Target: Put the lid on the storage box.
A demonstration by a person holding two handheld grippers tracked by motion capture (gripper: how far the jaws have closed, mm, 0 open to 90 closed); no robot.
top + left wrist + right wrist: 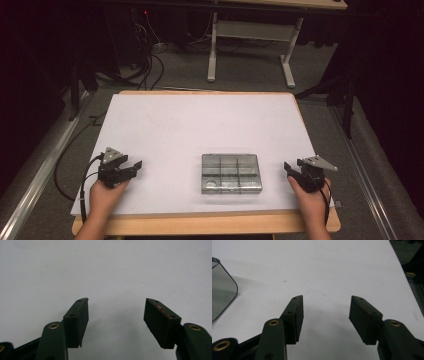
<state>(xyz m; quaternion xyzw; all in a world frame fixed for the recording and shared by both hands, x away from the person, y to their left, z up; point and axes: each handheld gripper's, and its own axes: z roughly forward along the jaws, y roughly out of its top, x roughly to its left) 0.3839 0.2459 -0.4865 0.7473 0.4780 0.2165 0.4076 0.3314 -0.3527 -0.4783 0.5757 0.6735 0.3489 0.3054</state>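
A clear compartment box lies shut, as far as the dim high view tells, on the white table near its front edge. The left gripper and right gripper flank it, well apart from it, each with jaws spread wide and gripping nothing.

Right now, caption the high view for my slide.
Clear compartment box shut on the white table, open left gripper and right gripper flanking it, apart.
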